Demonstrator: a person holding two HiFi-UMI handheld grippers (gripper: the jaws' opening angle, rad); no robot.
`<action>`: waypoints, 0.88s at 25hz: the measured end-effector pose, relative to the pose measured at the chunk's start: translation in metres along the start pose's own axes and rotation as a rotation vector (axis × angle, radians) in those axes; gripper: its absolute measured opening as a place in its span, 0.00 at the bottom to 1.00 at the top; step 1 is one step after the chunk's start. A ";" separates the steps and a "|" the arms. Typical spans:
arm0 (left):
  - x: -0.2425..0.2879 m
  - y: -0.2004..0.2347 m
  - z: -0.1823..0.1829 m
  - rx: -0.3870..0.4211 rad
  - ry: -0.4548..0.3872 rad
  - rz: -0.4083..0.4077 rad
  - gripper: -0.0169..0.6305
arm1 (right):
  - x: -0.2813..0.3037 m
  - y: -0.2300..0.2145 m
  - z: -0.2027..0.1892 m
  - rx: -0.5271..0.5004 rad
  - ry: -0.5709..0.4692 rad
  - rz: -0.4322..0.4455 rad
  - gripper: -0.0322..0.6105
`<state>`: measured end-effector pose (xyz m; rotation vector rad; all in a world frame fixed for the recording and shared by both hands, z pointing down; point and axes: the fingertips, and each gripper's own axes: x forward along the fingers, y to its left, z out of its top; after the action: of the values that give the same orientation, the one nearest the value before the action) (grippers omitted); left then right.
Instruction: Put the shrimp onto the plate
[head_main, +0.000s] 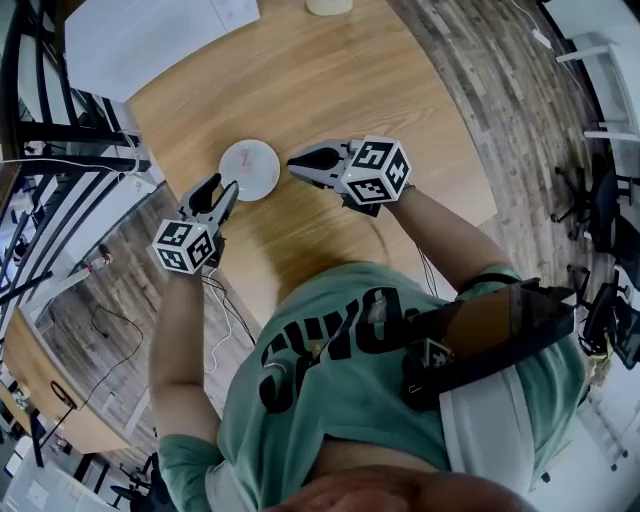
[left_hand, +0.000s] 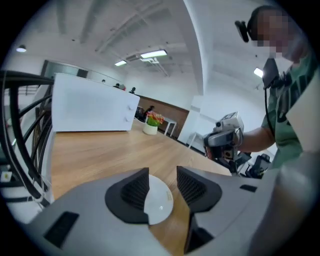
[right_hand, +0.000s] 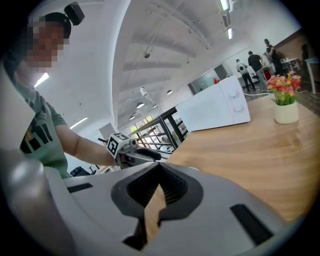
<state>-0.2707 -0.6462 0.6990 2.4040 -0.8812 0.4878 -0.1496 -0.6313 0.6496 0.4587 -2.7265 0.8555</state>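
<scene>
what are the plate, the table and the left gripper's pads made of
Plate: white, smooth, a small glint on it; glazed ceramic or melamine, can't tell which. Table: light wood or wood-look laminate, straight grain, matte. Pads of the left gripper: matte black, ribbed, probably rubber.

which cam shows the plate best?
Head view: the whole round plate shows from above on the table. The left gripper view shows only part of it, low between the open jaws, one hiding its edge. The right gripper view does not show it.
</scene>
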 end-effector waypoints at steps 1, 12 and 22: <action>-0.014 -0.003 -0.003 -0.036 -0.042 0.007 0.27 | 0.002 0.003 0.001 -0.001 0.001 -0.003 0.06; -0.177 -0.030 -0.055 -0.120 -0.229 0.104 0.03 | 0.034 0.056 0.026 -0.019 0.009 -0.021 0.06; -0.309 -0.057 -0.062 -0.047 -0.315 0.179 0.03 | 0.060 0.131 0.055 -0.054 0.018 -0.009 0.06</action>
<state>-0.4646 -0.4232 0.5755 2.4083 -1.2356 0.1496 -0.2607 -0.5752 0.5588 0.4491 -2.7213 0.7772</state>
